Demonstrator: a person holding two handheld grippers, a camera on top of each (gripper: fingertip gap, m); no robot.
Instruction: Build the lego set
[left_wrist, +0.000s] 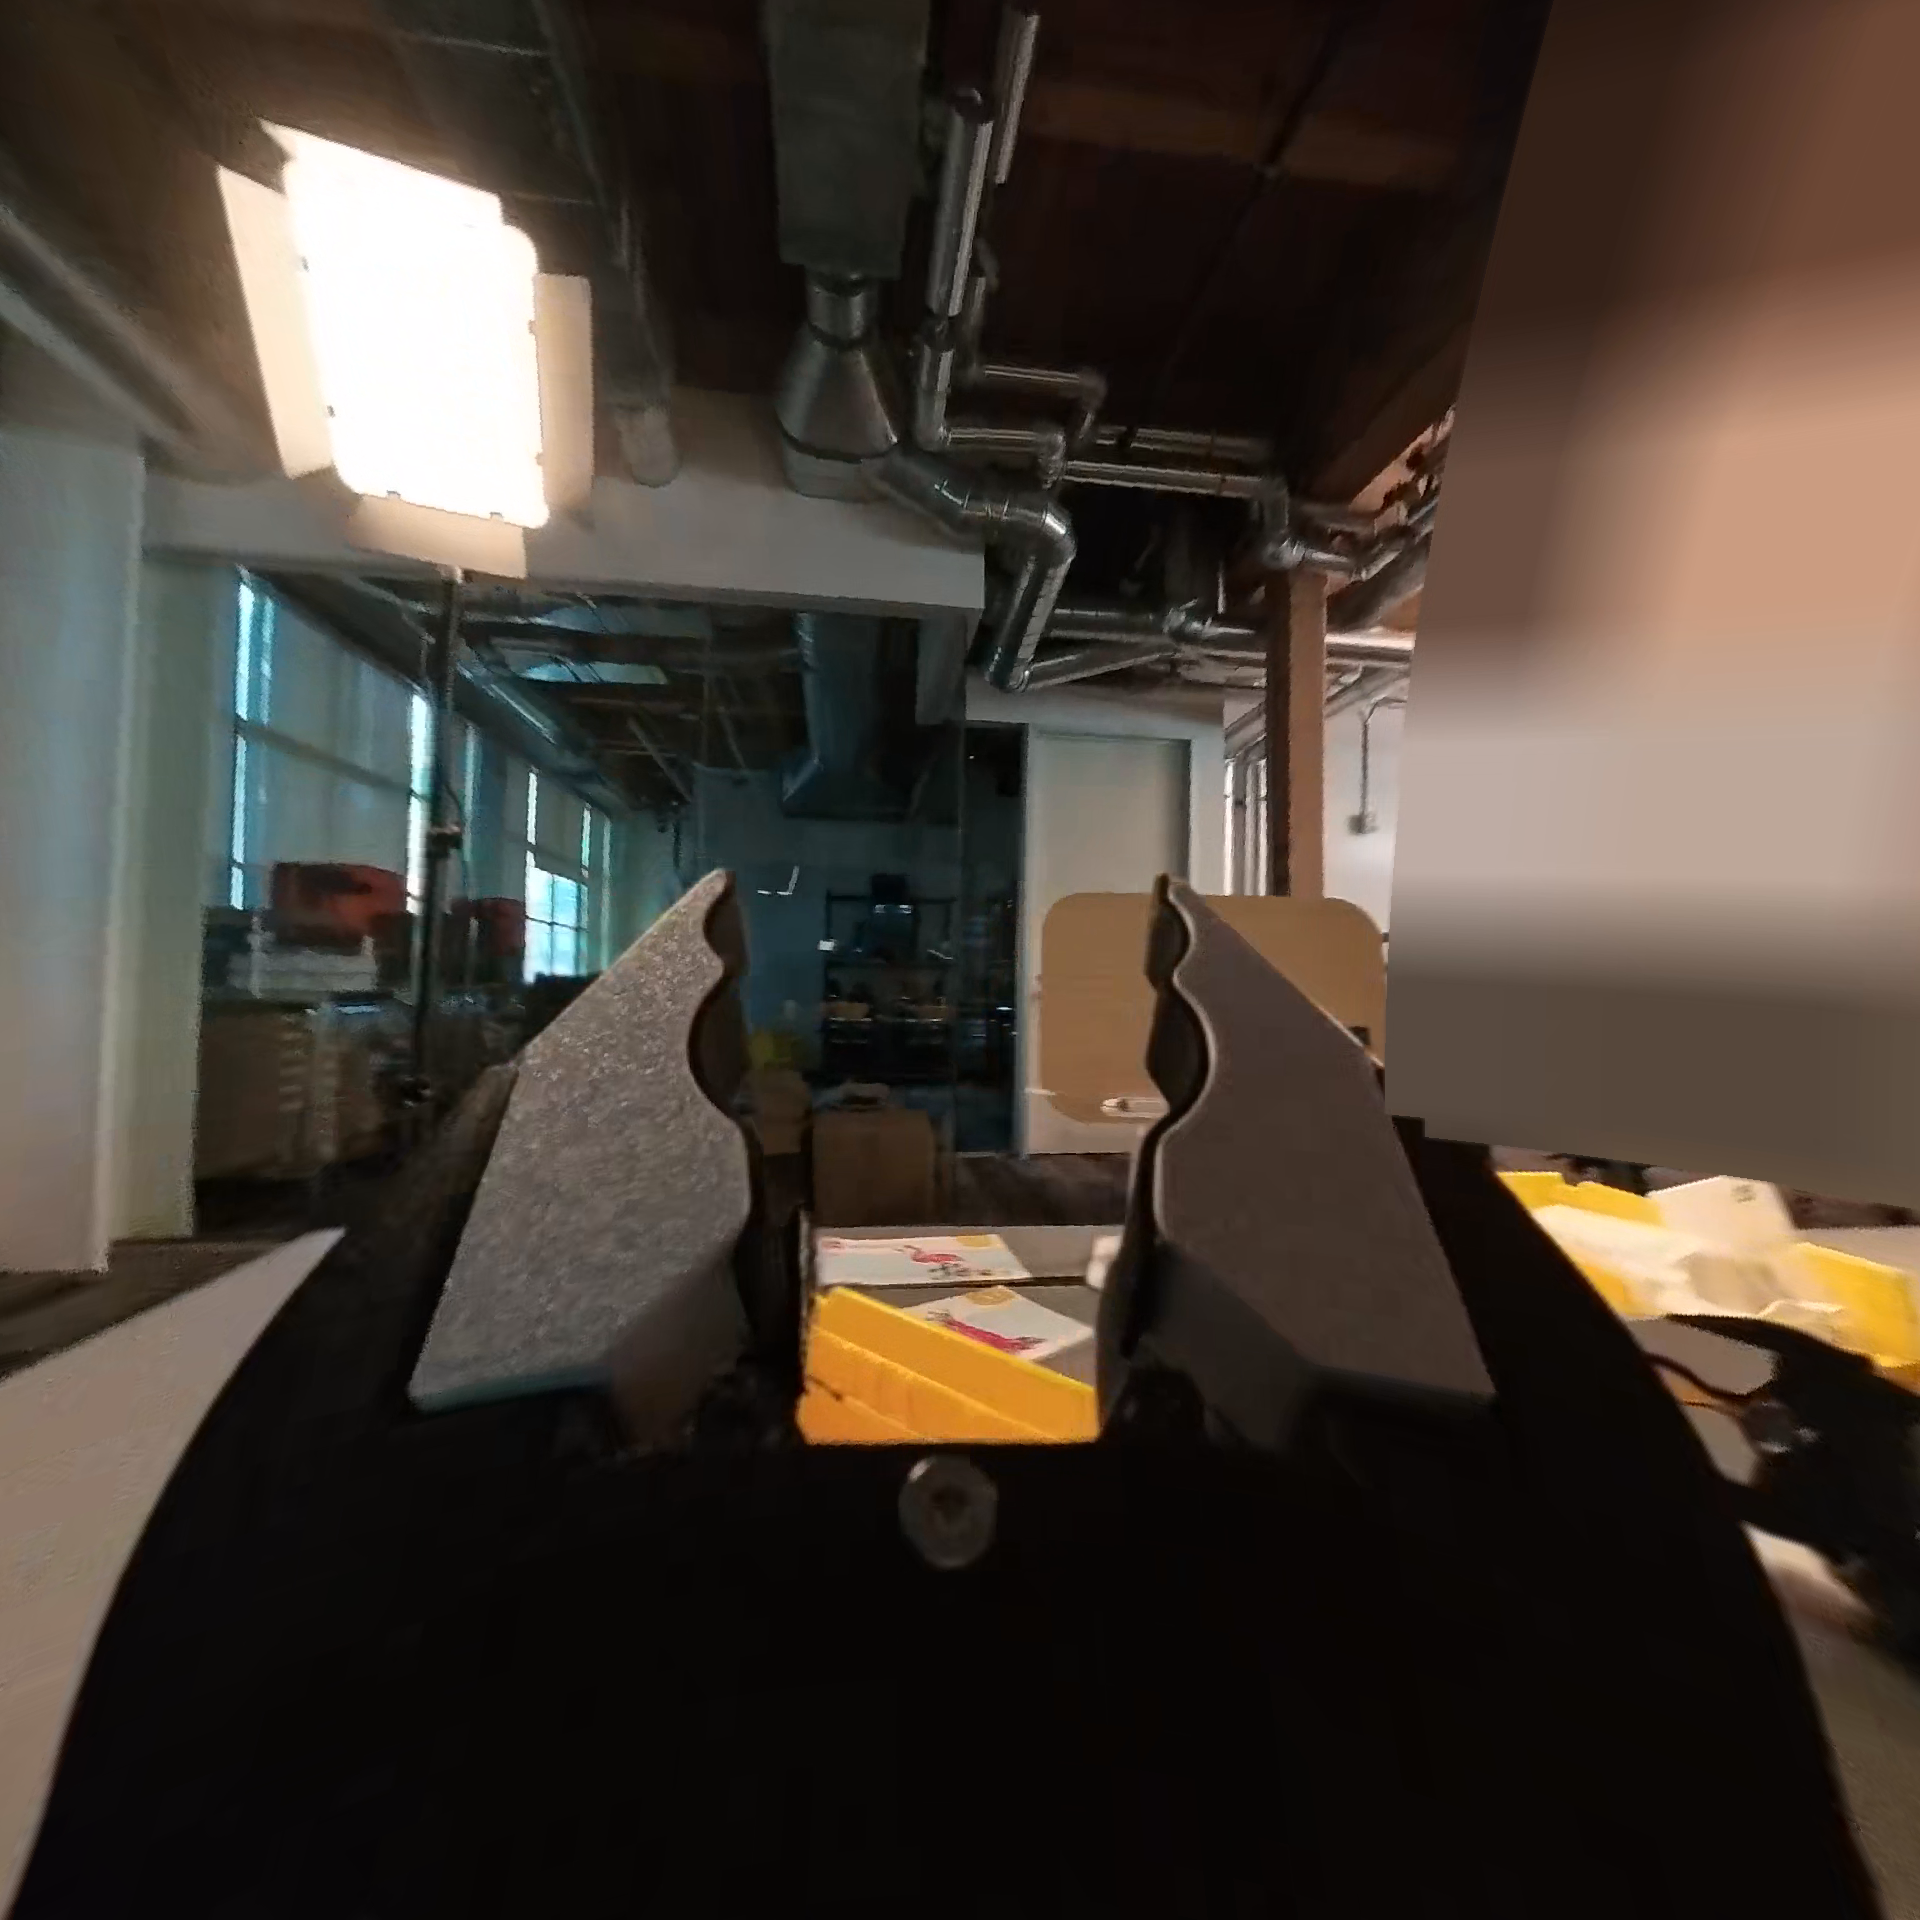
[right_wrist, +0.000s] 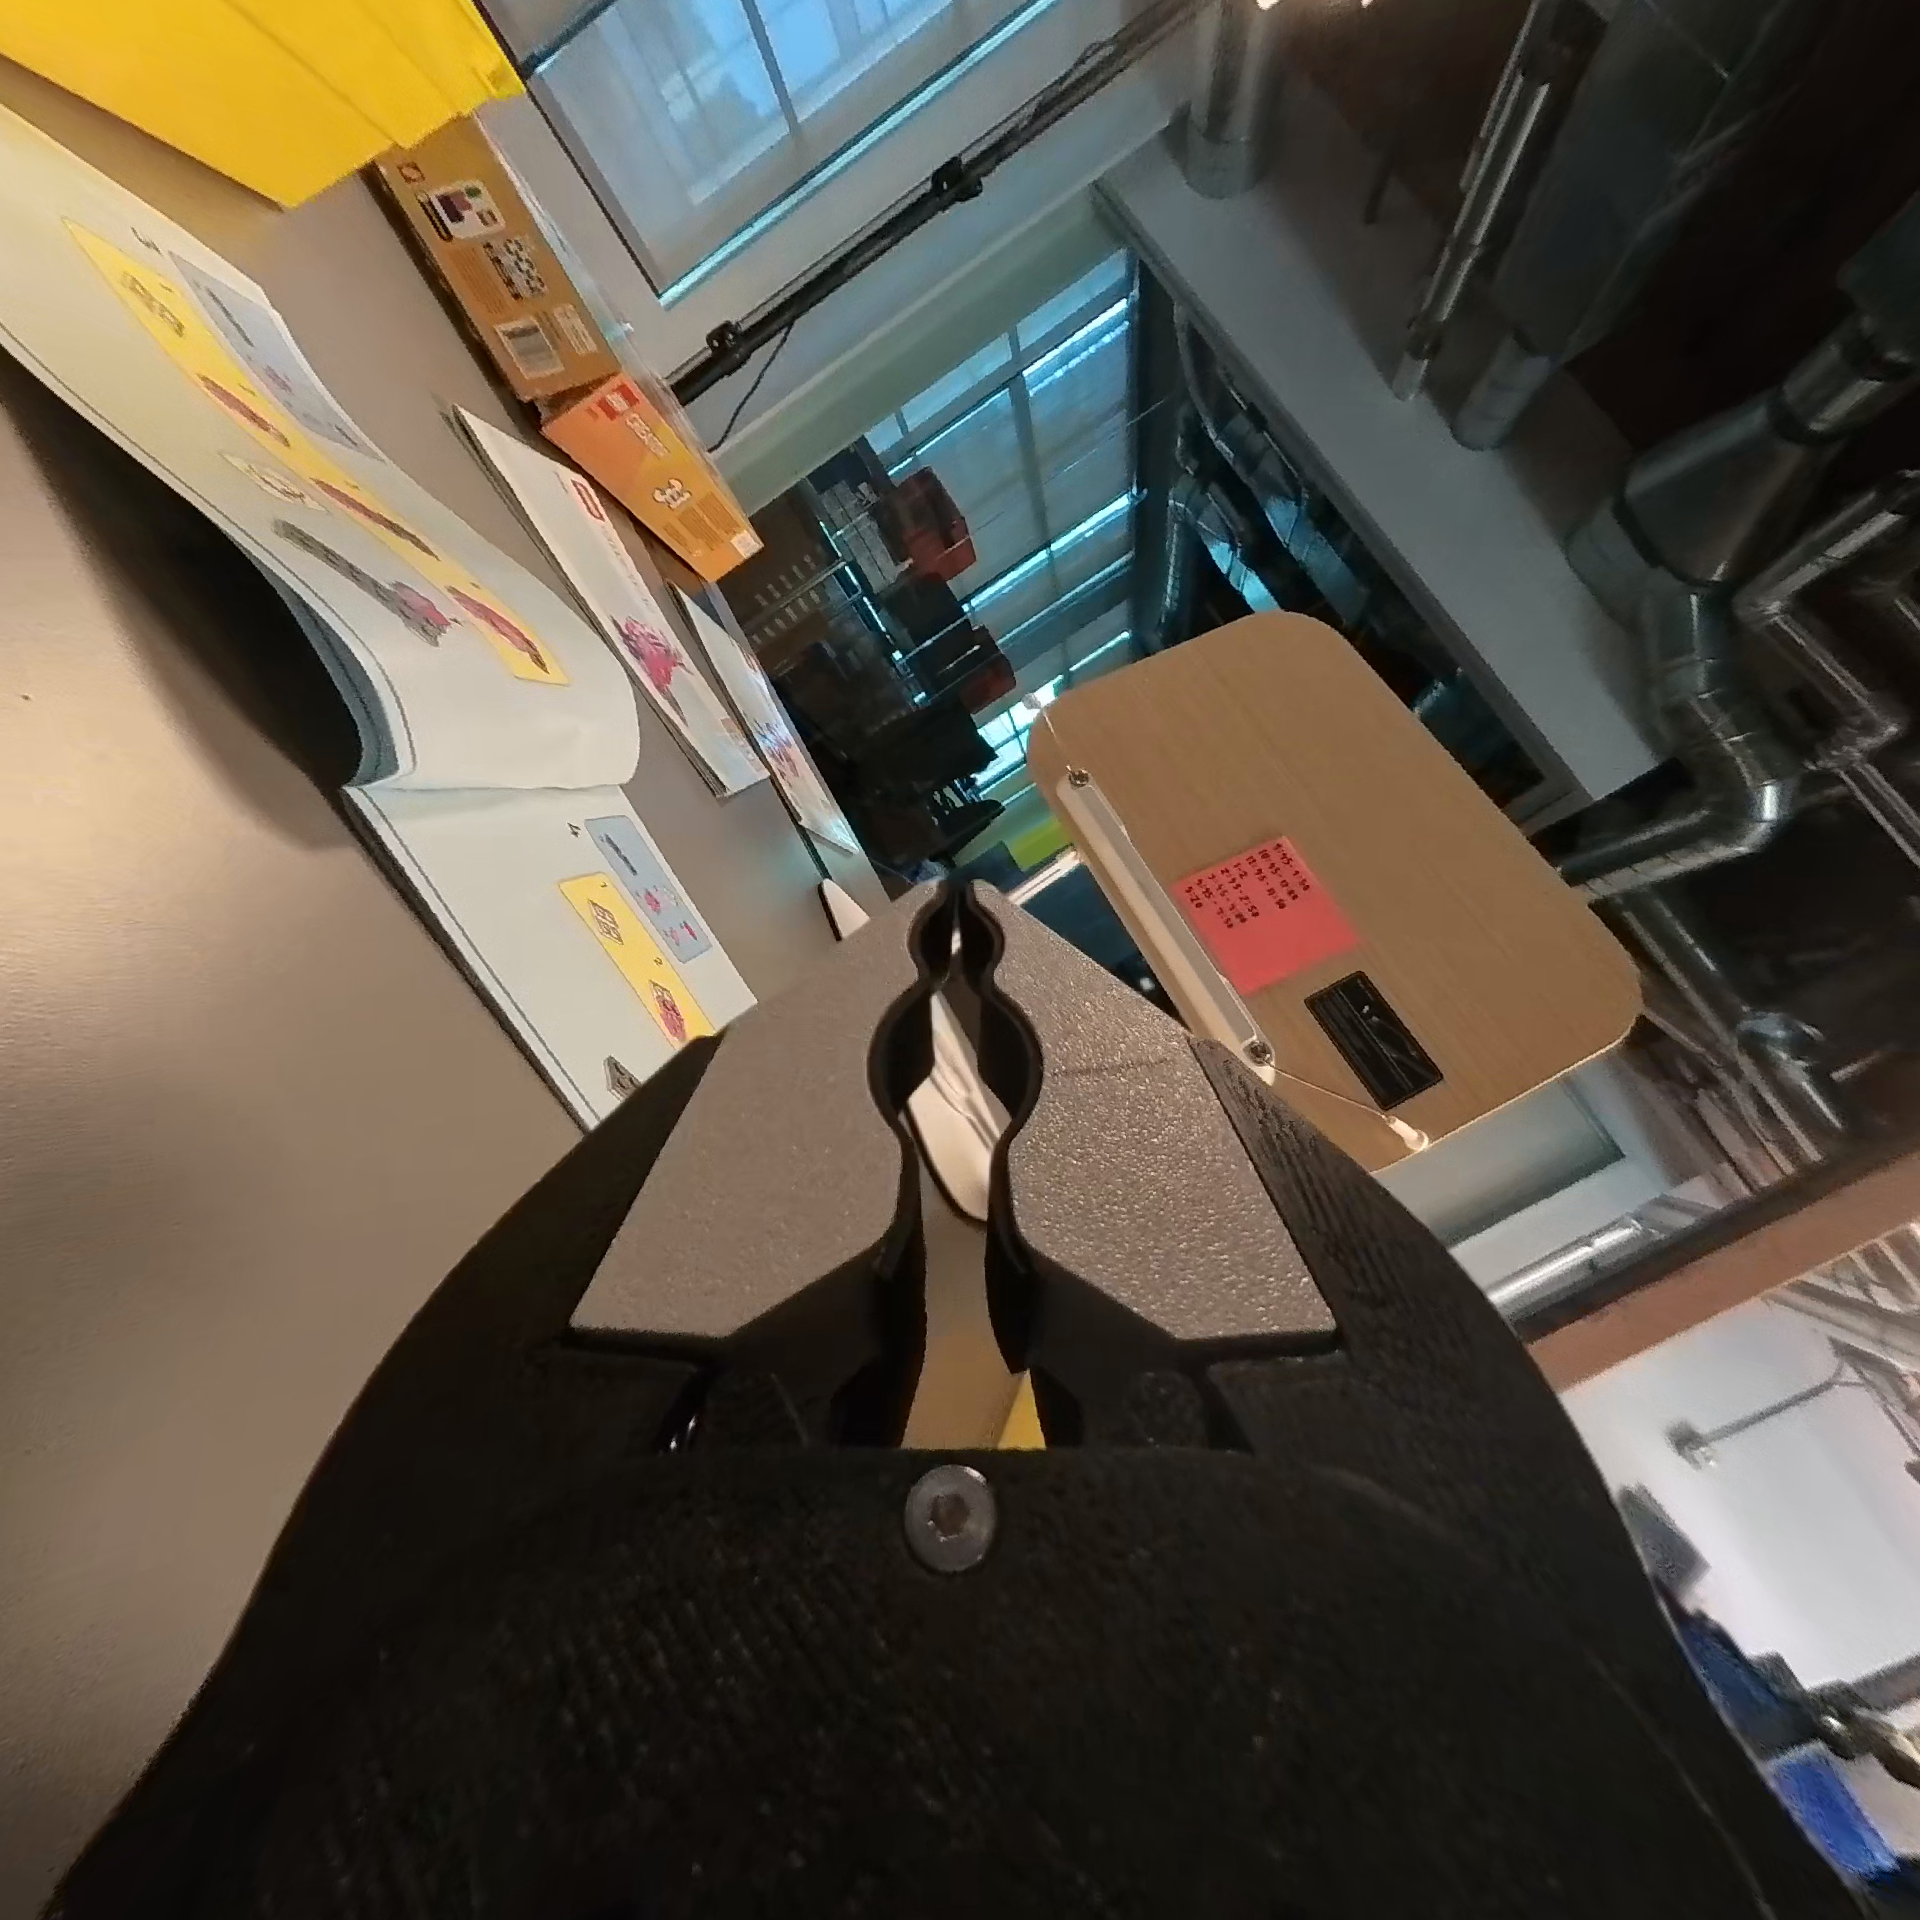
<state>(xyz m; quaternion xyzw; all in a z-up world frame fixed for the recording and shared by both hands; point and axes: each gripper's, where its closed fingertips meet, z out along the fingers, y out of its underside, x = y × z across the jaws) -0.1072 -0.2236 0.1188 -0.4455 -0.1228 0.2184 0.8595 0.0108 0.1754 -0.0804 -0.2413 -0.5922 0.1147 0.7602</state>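
Observation:
My left gripper (left_wrist: 940, 883) is open wide with nothing between its fingers. It is raised and points out into the room above the table. Below it lie a yellow ridged tray (left_wrist: 935, 1371) and picture booklets (left_wrist: 914, 1257). My right gripper (right_wrist: 961, 888) is shut on a thin white and yellow paper packet (right_wrist: 956, 1122), which shows edge-on through the wavy gap between its fingers. In the left wrist view this crumpled packet (left_wrist: 1714, 1257) sits at the right, with the black right gripper (left_wrist: 1797, 1403) just beneath it.
An open instruction booklet (right_wrist: 416, 644) lies on the grey table (right_wrist: 156, 1039), with more booklets (right_wrist: 644, 623) and cardboard boxes (right_wrist: 488, 270) beyond. A yellow sheet stack (right_wrist: 260, 83) is at the far corner. A wooden board (right_wrist: 1351, 831) with a pink note stands ahead. One gripper's finger ends stand about 45 cm off the other's.

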